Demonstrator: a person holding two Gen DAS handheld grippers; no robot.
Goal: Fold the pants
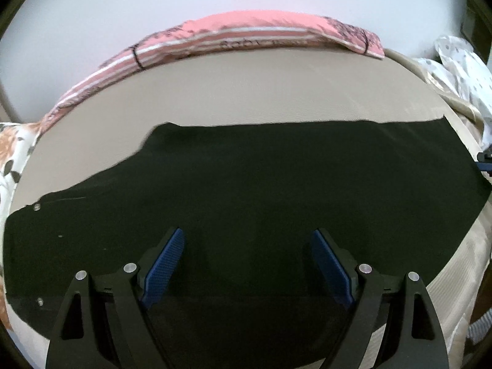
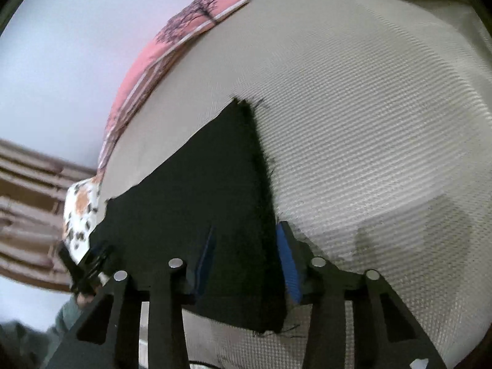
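Pants [image 1: 246, 184] are lying flat across the middle of the beige mattress [image 1: 246, 92]; left gripper [image 1: 247, 264] is hovering wide apart; right gripper [image 2: 246, 264] is straddling their frayed hem, not clamped.

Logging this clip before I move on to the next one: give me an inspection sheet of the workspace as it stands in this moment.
Surface: beige textured mattress, bare beyond the garment.
Job's things: black pants spread flat across it; frayed hem end near the right gripper.
Clutter: pink patterned bedding along the far edge; floral cloth at the left; white dotted fabric at the right.
Grippers: left gripper open above the pants; right gripper open, fingers straddling the hem end, not closed on it.
Cables: nothing seen.
Surroundings: plain pale wall behind the bed.
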